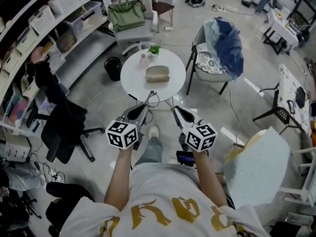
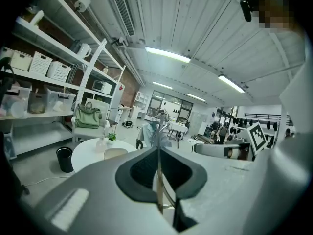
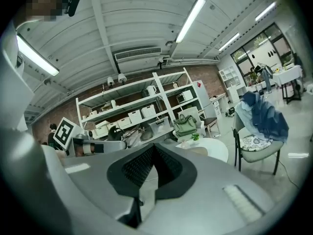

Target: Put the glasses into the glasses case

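A closed beige glasses case (image 1: 157,73) lies on the round white table (image 1: 134,80), beside a small plant (image 1: 155,49) and a small bottle (image 1: 143,59). Both grippers are held close to the person's body, short of the table. My left gripper (image 1: 147,104) is shut on thin wire-framed glasses (image 1: 151,96); in the left gripper view the metal frame (image 2: 159,180) runs between the closed jaws, with the case (image 2: 115,153) far ahead. My right gripper (image 1: 176,109) is shut with nothing between its jaws. The table (image 3: 215,148) shows ahead in the right gripper view.
A chair with a green bag (image 1: 127,14) stands behind the table, and a chair draped in blue cloth (image 1: 224,46) to its right. A black bin (image 1: 113,67) and a black office chair (image 1: 59,117) are on the left by the shelves. A white board (image 1: 256,167) leans at the right.
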`<state>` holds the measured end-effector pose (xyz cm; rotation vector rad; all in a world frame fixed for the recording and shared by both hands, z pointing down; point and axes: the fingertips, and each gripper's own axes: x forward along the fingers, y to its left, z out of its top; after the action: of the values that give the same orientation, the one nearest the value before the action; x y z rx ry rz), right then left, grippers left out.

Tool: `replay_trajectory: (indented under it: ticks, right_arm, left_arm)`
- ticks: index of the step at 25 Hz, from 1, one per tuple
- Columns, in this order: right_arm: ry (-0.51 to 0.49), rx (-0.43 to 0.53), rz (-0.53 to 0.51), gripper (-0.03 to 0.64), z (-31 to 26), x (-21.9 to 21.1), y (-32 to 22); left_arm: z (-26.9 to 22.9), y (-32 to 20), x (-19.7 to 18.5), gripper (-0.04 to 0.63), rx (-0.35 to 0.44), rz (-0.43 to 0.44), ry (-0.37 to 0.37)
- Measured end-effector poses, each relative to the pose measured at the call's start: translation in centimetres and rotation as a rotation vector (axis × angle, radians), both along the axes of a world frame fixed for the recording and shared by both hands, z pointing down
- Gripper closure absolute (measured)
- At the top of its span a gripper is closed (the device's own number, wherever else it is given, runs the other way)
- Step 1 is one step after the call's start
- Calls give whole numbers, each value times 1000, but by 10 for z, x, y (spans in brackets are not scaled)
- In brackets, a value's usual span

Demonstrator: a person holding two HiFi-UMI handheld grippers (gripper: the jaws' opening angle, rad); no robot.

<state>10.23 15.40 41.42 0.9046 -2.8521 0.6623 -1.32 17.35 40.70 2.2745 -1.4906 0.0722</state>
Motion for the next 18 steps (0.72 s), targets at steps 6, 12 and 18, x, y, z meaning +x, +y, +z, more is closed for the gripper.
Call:
replay_trajectory:
  ticks: [6,12,18]
  right_arm:
    - [9,-34,77,595,15,-12,-55]
    - [29,-77,149,595,39,-58,-124]
    - [51,-104,243,595,51,-87,-178]
  left_arm:
    - [14,-55,-16,583,-23,46,11]
    - [28,-132,-59,583,-39,119,0]
    - [42,-202,-91,583,-69,203,15]
